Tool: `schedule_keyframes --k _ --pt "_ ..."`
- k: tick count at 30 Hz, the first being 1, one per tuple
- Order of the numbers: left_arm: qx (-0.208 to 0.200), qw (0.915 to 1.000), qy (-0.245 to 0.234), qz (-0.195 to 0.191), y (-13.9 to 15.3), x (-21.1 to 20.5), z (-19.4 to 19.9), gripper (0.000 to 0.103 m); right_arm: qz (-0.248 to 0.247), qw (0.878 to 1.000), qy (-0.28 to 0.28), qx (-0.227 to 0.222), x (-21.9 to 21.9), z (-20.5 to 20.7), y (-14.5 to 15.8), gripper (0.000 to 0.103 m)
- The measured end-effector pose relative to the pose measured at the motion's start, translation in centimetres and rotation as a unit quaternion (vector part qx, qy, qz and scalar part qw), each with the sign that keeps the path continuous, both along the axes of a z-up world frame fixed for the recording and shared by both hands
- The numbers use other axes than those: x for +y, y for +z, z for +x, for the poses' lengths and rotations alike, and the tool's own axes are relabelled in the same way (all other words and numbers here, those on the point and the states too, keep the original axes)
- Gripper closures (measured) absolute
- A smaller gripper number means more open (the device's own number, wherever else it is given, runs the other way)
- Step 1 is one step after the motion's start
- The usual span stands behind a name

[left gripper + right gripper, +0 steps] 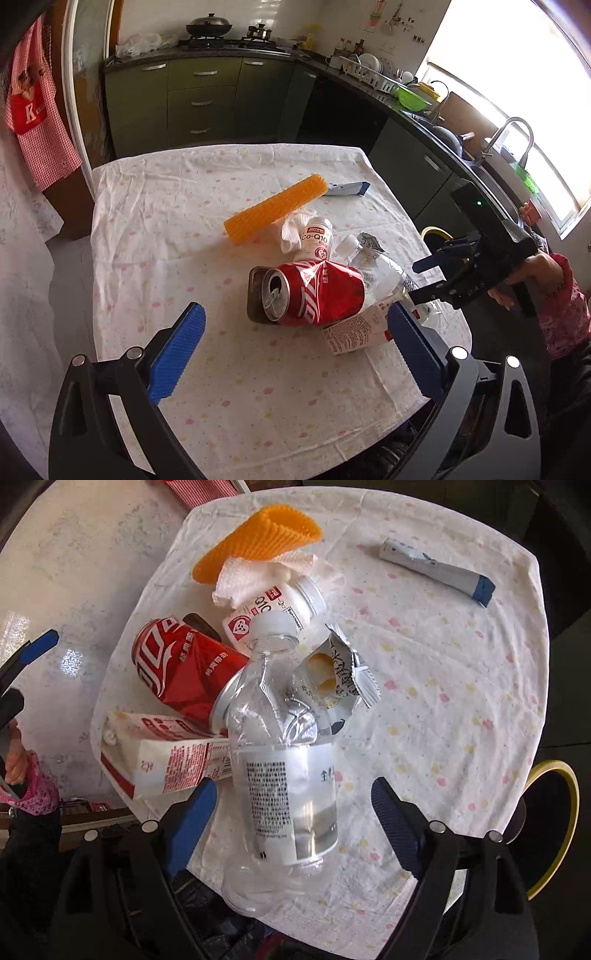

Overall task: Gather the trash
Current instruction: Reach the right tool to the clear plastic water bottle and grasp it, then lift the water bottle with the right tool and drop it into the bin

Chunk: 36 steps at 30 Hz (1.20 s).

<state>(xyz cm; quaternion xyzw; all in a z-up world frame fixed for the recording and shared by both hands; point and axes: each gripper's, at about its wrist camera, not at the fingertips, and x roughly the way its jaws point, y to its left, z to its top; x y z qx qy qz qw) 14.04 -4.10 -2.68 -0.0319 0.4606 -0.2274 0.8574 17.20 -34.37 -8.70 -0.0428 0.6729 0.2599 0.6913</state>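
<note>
Trash heaped mid-table on a white dotted cloth. Red can on its side, mouth toward the left gripper; touching a dark tin beneath its mouth end. Carton flat beside the can, near the table edge. Clear bottle lying uncapped, neck over the can's end, torn wrapper against its shoulder. White pill bottle behind, crumpled tissue draped on it, orange mesh roll beyond. Blue-tipped sachet well apart from the heap.

Left gripper: jaws wide apart, nothing between, can and carton just ahead.
Right gripper: jaws apart, straddling the bottle's lower half, pads not pressing.
Yellow-rimmed bin off the table edge, right.
</note>
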Motion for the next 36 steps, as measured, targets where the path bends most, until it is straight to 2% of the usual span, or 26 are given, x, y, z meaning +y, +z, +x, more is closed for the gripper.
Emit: schedule_keyframes --k 6,8,9,10,16,36 --pt "0.007 0.9999 0.002 -0.007 -0.7 0.7 0.5 0.006 -0.014 1.0 0.016 0.018 2.2 1.2 -1.5 0.025" --pt "0.007 1.0 0.001 -0.007 -0.8 0.7 0.6 0.006 -0.016 0.999 0.017 0.022 2.8 1.5 -1.9 0.031" --pt "0.008 0.9999 0.0 -0.007 -0.9 0.6 0.7 0.006 -0.016 0.999 0.018 0.025 2.9 1.6 -2.1 0.039" --pt "0.009 0.9999 -0.002 -0.008 -1.0 0.6 0.8 0.006 -0.016 0.999 0.018 0.026 2.9 1.7 -2.3 0.042" --pt "0.01 0.9999 -0.002 -0.005 -1.1 0.3 1.0 0.006 -0.004 1.0 0.009 -0.02 2.7 1.9 -1.1 0.043" --pt "0.003 0.9999 -0.014 0.005 -0.9 -1.1 1.1 0.006 0.025 0.996 -0.009 -0.088 -1.5 0.8 5.4 0.044"
